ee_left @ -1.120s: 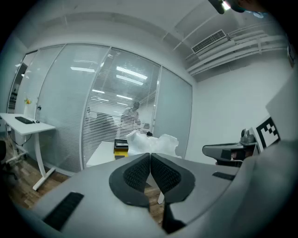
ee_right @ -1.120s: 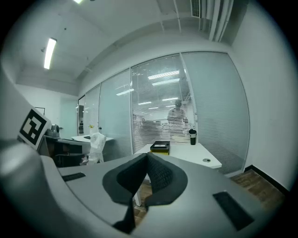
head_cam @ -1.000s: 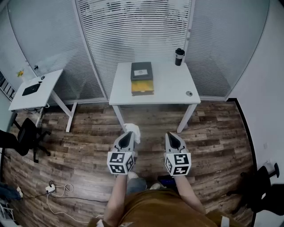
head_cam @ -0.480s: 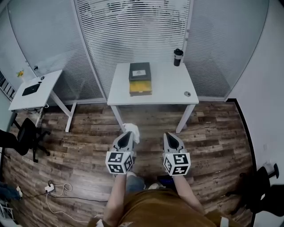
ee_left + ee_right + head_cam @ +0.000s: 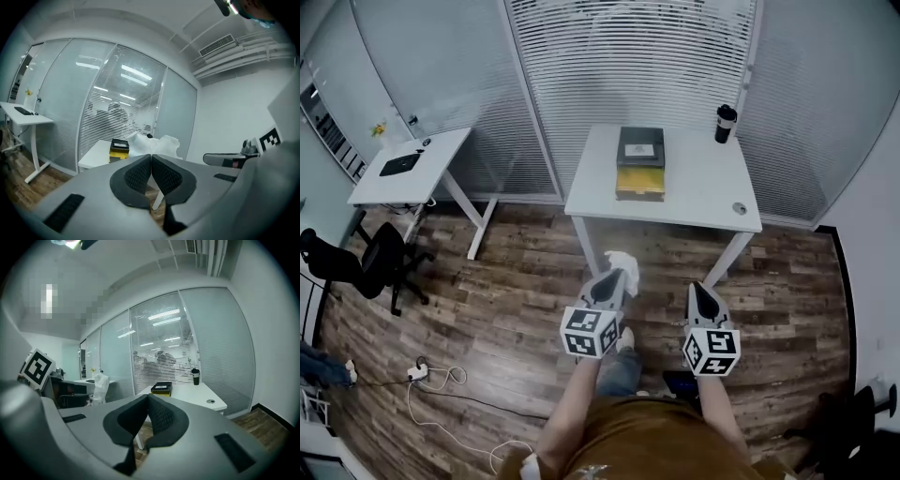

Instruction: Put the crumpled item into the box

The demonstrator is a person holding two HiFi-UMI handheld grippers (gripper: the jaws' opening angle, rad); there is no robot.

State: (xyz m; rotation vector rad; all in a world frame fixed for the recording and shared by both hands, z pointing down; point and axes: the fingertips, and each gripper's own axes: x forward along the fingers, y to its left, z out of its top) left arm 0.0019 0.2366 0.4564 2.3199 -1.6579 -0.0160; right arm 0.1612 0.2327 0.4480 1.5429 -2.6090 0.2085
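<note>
One crumpled item (image 5: 622,262), white, sits pinched at the tips of the left gripper (image 5: 616,277), out in front of the table (image 5: 694,197) and clear of its near edge, above the floor. In the left gripper view the two dark ribbed pads (image 5: 138,174) press together and the white wad (image 5: 154,143) stands up just beyond them. There are two grippers: the right gripper (image 5: 700,292) is held beside the left one, also short of the table, with its jaws brought together on nothing, as the right gripper view shows (image 5: 146,397). One box (image 5: 640,161) lies on the table near its far middle, with a dark labelled top and a yellow part showing toward the near side; whether that is one box or two stacked, I cannot tell. Also on the table are one dark cup (image 5: 726,123) at the far right corner and one small round disc (image 5: 739,208) near the right front corner. The table is white with white legs. Left of it stands a second white desk (image 5: 431,159) bearing one flat dark thing (image 5: 397,165), and nearer than that desk one black chair (image 5: 375,267). The floor (image 5: 506,300) is dark wood planking, with a loose white cable (image 5: 431,380) well left of the table. Behind the table run glass walls with pale blinds (image 5: 628,66).
</note>
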